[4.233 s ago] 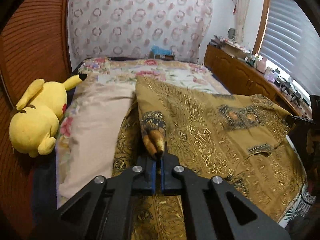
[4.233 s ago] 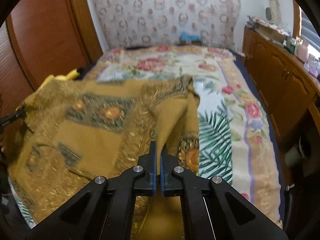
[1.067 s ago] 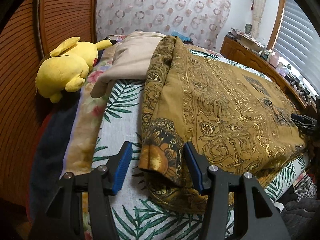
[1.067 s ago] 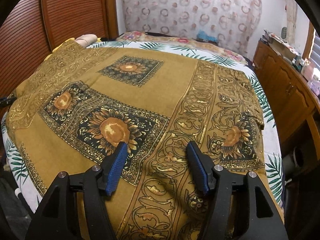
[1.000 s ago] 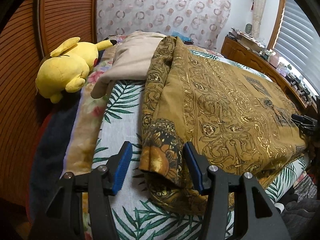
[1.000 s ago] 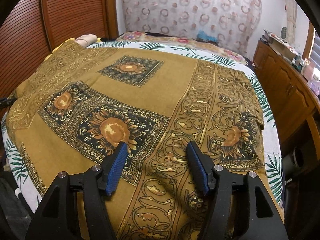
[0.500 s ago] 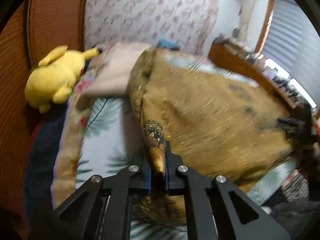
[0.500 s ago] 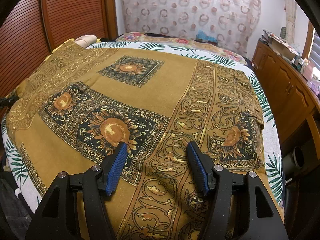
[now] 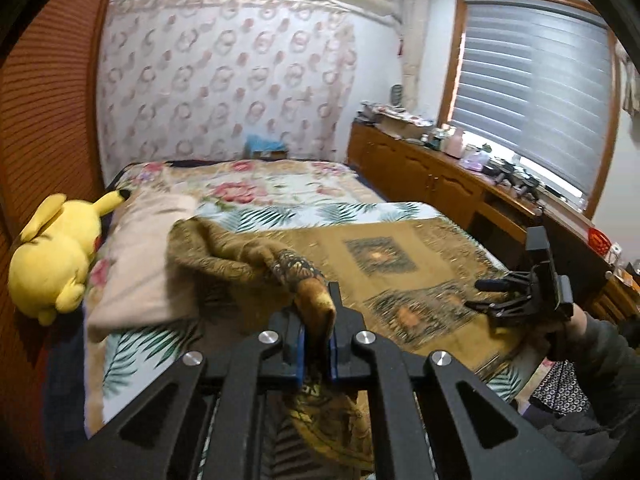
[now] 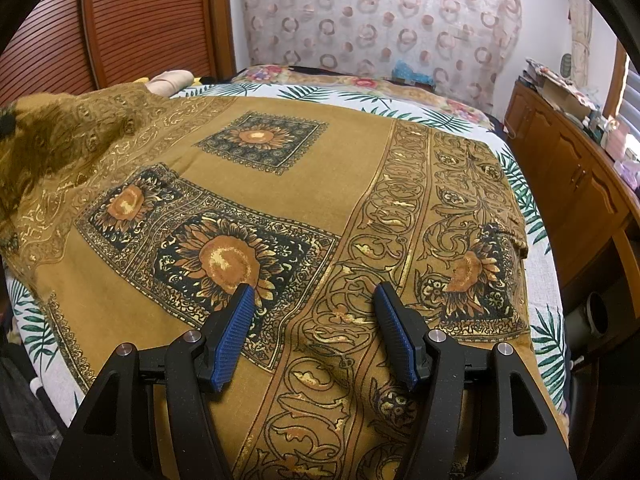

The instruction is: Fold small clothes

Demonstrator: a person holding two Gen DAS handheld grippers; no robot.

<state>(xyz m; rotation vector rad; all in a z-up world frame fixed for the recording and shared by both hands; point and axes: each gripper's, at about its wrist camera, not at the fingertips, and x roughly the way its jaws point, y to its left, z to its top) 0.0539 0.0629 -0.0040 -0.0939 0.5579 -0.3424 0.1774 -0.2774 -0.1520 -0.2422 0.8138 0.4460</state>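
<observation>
- I see a big bed (image 9: 280, 192) with a flower and leaf sheet. It fills most of the room between a brown slatted wall (image 9: 48, 128) on the left and a long wooden cabinet (image 9: 432, 184) on the right.
- A mustard-gold cloth with sunflower squares (image 10: 280, 200) lies spread over the near part of the bed. In the right wrist view it lies mostly flat, and its right edge stops just short of the bed's right side, where a thin strip of leaf sheet shows.
- The far half of the bed is bare sheet, so there is open room there past the far edge of the cloth.
- The left side of the cloth is lifted up in a bunched fold (image 9: 240, 256). Leaf sheet shows under it and to its left.
- A beige pillow (image 9: 140, 264) lies just left of the lifted fold, close to the left edge of the bed.
- A yellow Pikachu plush (image 9: 52, 256) sits beside the pillow, against the slatted wall.
- My left gripper (image 9: 316, 344) is pinched tight on a corner of the cloth. The corner sticks up between the blue pads (image 9: 297, 356), and more cloth hangs down below them.
- My right gripper (image 10: 314, 332) hovers low over the flat cloth near its front edge, fingers wide apart with nothing between them. The cloth beneath it is smooth.
</observation>
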